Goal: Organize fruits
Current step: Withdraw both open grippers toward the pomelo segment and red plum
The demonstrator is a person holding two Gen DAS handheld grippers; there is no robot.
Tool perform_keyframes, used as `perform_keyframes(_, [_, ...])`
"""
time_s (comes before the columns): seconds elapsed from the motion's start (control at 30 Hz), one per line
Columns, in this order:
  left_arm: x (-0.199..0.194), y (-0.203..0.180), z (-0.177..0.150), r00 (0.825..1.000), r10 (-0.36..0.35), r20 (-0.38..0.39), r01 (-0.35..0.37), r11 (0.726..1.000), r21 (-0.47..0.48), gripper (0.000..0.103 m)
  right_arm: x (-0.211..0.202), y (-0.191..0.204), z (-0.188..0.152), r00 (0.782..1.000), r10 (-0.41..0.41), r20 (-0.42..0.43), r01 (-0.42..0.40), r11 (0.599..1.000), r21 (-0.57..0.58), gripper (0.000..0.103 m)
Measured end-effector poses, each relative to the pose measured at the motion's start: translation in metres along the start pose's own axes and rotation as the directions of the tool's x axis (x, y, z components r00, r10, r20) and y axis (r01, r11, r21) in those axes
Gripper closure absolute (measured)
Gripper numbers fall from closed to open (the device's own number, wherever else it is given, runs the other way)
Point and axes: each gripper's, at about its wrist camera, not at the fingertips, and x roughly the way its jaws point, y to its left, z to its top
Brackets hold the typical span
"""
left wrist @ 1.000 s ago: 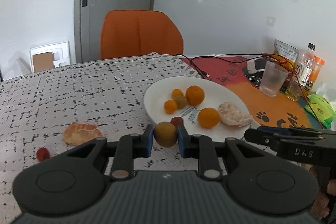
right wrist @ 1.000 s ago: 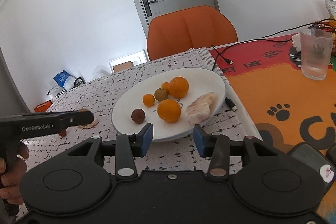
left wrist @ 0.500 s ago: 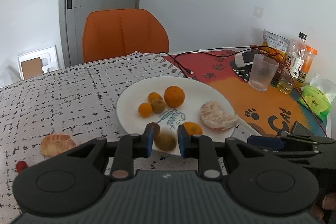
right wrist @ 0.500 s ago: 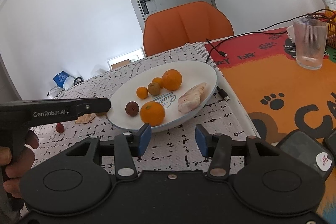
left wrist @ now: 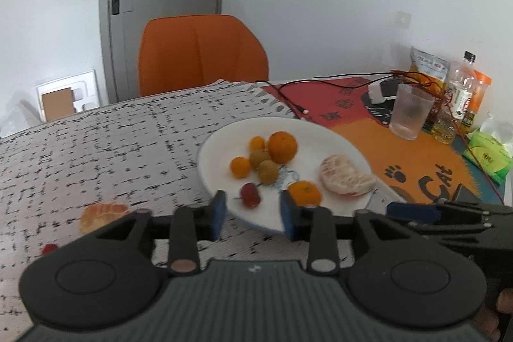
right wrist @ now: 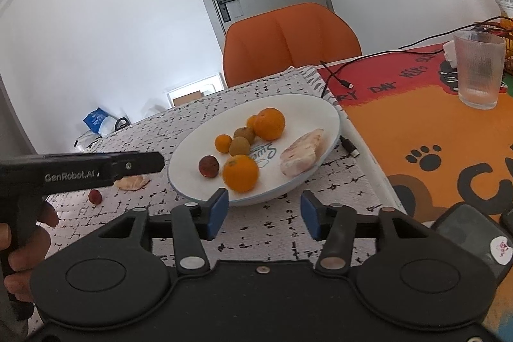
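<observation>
Brownish fruit [left wrist: 267, 171] we carried now lies on the white plate [left wrist: 346, 140] beside its twin; our left gripper [left wrist: 253, 212] jaws are opening, empty. Right gripper [right wrist: 264, 210] jaws are opening, empty. Orange segment [left wrist: 102, 213] and red berry [right wrist: 95, 196] remain on the counter [left wrist: 96, 143].

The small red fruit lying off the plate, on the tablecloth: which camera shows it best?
The right wrist view: the small red fruit lies in full sight on the tablecloth, beside a peeled orange piece. In the left wrist view only a red sliver peeks out above the tool's body.
</observation>
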Motion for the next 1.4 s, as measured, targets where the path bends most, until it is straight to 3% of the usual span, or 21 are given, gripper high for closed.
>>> perform_keyframes(0.1, [-0.008,0.010,-0.004,0.999,0.030,0.018,-0.030,1.000,-0.002,0.036,0.001,0.006,0.002,1.000,0.005,0.005,-0.005,1.000,-0.009,0.046])
perform_keyframes(0.2, [-0.016,0.020,-0.006,0.998,0.057,0.030,-0.057,0.998,-0.006,0.022,0.002,0.011,0.003,1.000,0.012,0.008,-0.012,1.000,-0.018,0.045])
perform_keyframes(0.3, [-0.023,0.030,-0.009,0.996,0.084,0.036,-0.083,0.996,-0.014,0.017,0.004,0.016,0.003,1.000,0.018,0.007,-0.018,0.999,-0.027,0.044])
perform_keyframes(0.47, [-0.031,0.048,-0.013,0.993,0.118,0.012,-0.117,0.991,-0.057,0.015,0.006,0.026,0.004,1.000,0.015,0.012,-0.015,0.999,-0.038,0.034])
perform_keyframes(0.63, [-0.038,0.065,-0.018,0.988,0.155,-0.001,-0.154,0.985,-0.081,0.014,0.007,0.038,0.006,0.999,0.020,0.028,-0.018,0.998,-0.066,0.012])
perform_keyframes(0.8, [-0.050,0.077,-0.027,0.983,0.181,0.026,-0.178,0.980,-0.087,0.000,0.012,0.053,0.006,0.999,0.039,0.038,-0.035,0.995,-0.094,0.001])
perform_keyframes(1.4, [-0.063,0.114,-0.042,0.970,0.244,0.003,-0.241,0.959,-0.151,0.000,0.027,0.094,0.006,0.995,0.095,0.013,-0.091,0.982,-0.167,0.000])
